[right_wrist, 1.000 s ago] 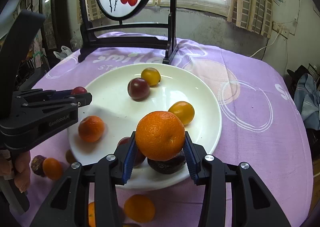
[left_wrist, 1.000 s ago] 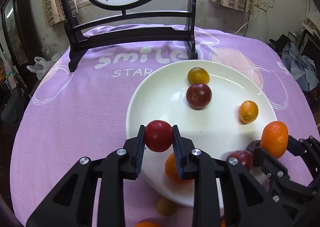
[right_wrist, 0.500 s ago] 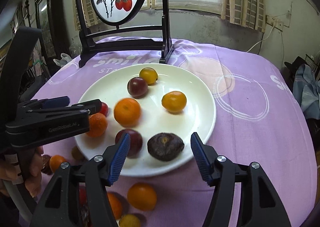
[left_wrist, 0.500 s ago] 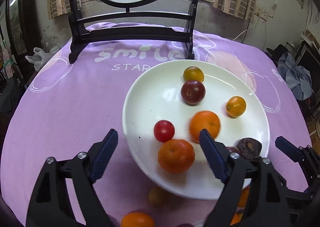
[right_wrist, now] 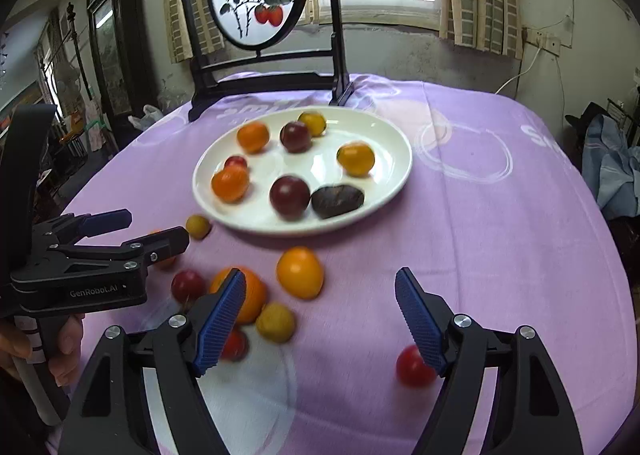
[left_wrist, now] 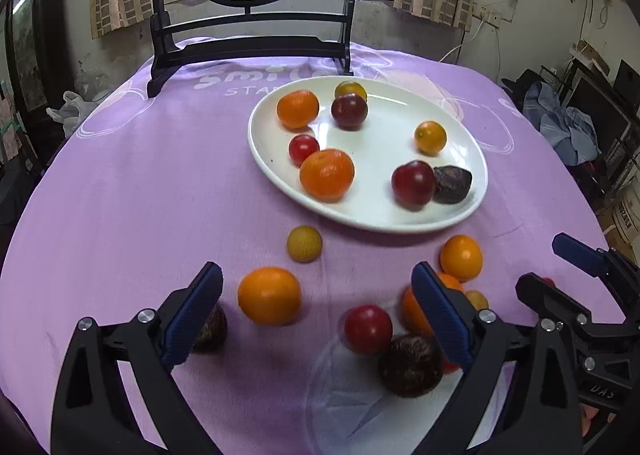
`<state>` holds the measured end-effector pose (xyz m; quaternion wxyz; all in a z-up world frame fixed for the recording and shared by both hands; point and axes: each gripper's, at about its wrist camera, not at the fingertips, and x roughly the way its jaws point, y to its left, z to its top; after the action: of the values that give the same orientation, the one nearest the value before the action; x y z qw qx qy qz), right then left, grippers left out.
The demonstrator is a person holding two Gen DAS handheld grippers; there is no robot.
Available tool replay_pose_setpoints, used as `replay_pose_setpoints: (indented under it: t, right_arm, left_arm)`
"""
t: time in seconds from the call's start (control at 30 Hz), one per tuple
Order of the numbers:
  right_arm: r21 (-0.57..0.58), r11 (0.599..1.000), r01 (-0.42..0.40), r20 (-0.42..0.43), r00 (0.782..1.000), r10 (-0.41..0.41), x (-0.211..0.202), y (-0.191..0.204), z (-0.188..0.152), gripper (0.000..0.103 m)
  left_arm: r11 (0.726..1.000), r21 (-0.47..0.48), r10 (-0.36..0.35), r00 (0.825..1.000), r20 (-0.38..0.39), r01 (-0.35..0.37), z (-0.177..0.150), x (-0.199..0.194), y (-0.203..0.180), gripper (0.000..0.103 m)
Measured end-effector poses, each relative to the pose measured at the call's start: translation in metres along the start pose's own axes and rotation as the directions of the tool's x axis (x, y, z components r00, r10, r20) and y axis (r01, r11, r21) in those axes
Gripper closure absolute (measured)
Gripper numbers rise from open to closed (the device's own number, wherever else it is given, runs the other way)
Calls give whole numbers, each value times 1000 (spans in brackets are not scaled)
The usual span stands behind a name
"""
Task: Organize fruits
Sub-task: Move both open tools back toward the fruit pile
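Note:
A white plate (left_wrist: 460, 215) (right_wrist: 396, 175) holds several fruits: oranges, red and dark tomatoes, yellow ones and a dark wrinkled fruit (left_wrist: 452, 185). Loose fruits lie on the purple cloth in front of it, among them an orange (left_wrist: 269, 296), a small yellow fruit (left_wrist: 304, 243), a red tomato (left_wrist: 368, 329) and a dark brown fruit (left_wrist: 412, 365). My left gripper (left_wrist: 316, 313) is open and empty above the loose fruits. My right gripper (right_wrist: 320, 319) is open and empty, with a red tomato (right_wrist: 412, 367) by its right finger.
A dark wooden stand with a round painted screen (left_wrist: 248, 31) stands behind the plate. The round table's purple cloth (right_wrist: 500, 223) drops off at its edges. Clothes lie on furniture at the right (left_wrist: 568, 127). A hand holds the left gripper's handle (right_wrist: 36, 339).
Both grippers let go of their fruits onto the plate, opened wide and pulled back toward me. They now hover over the loose fruits in front of the plate.

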<state>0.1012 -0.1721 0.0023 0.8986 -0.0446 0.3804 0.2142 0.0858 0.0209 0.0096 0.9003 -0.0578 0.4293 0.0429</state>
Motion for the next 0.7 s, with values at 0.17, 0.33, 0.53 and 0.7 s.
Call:
replay_pose_setpoints:
  t: [0.17,0.33,0.53,0.7]
  right_arm:
    - [-52,999,-10,-34,999,8,-3,13,-22,25]
    - [-100,994,-38,-92,995,29,-3,25,-42,25]
    - [-137,989,-63,-146,988,43,5,41,-51,44]
    - [-153,985,-75,-184,982,47,14,50,-55,52]
  left_arm:
    - [999,-29,-22,1000,-6,22,-29,-9,7,10]
    - [999,-22,-36,999,-4,36,-46,-10,12,10]
    - [999,-14,-51,999,-19,50,-49,-10,10,10]
    - [999,17,-28,1000,-15,28,-50,-9,5,10]
